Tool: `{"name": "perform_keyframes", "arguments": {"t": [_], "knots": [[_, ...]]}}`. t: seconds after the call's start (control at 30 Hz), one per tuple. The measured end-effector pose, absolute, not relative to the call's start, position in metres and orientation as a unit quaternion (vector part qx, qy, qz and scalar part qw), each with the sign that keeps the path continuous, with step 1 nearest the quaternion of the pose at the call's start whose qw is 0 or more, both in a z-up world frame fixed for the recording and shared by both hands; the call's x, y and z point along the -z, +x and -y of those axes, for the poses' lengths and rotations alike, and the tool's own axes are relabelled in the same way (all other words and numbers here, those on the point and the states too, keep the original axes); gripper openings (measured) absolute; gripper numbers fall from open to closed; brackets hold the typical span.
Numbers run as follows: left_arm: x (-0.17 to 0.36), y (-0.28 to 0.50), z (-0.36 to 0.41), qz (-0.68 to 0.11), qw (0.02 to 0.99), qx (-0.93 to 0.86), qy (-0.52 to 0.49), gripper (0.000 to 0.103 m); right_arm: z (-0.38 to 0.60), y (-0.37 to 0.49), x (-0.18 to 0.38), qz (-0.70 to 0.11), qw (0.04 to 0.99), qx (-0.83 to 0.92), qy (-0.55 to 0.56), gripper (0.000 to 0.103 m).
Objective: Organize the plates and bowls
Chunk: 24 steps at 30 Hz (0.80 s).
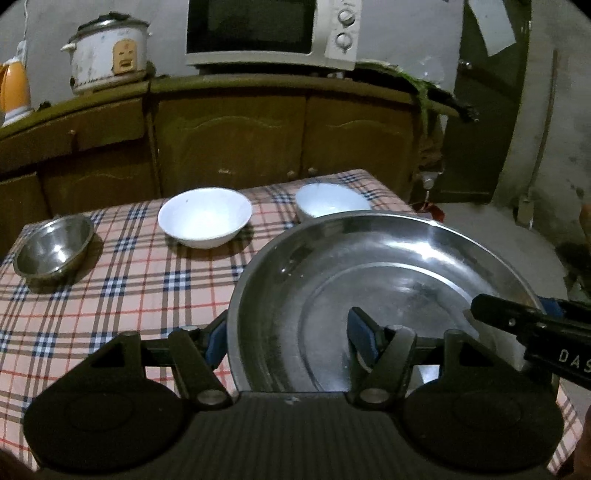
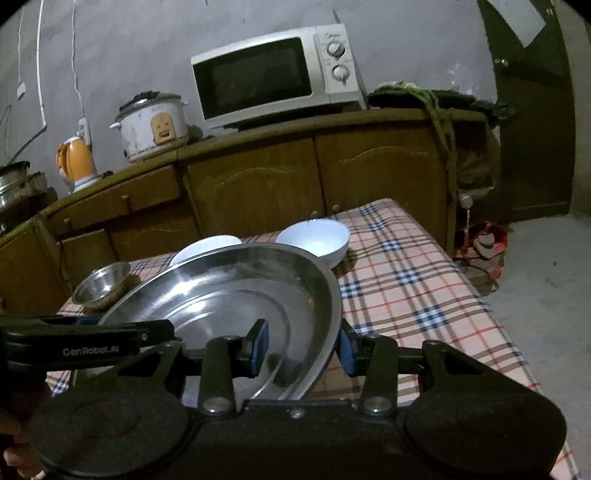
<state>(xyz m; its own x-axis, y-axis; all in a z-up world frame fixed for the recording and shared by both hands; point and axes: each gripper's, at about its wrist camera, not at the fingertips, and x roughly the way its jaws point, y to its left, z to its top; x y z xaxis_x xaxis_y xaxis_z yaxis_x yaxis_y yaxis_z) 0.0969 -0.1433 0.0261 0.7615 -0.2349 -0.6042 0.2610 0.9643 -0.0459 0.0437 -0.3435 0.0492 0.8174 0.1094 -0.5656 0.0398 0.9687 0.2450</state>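
Observation:
A large steel plate (image 1: 388, 266) (image 2: 221, 291) hangs tilted above the checked tablecloth (image 1: 129, 288) (image 2: 406, 295), held from two sides. My left gripper (image 1: 288, 339) is shut on its near left rim, one pad outside and one inside. Over at the opposite rim, my right gripper (image 2: 302, 345) grips the same way. Behind the plate stand a wide white bowl (image 1: 205, 216) (image 2: 205, 247), partly hidden in the right wrist view, and a smaller white bowl (image 1: 325, 201) (image 2: 317, 240). A small steel bowl (image 1: 53, 247) (image 2: 103, 282) sits at the table's far left.
Beyond the table runs a brown cabinet (image 1: 229, 140) (image 2: 258, 184). On it are a microwave (image 1: 266, 33) (image 2: 273, 74), a rice cooker (image 1: 107, 55) (image 2: 151, 125) and an orange kettle (image 2: 75, 162). A dark door (image 2: 532, 122) and bare floor lie to the right.

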Motion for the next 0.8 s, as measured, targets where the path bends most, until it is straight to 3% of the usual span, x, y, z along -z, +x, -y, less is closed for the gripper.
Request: {"name": "perform_keyframes", "arguments": {"t": [0.8], "knots": [[-0.058, 0.064, 0.144, -0.279, 0.951, 0.128, 0.032, 0.066, 0.344, 0.008, -0.086, -0.262, 0.957, -0.019, 0.122, 0.05]]}}
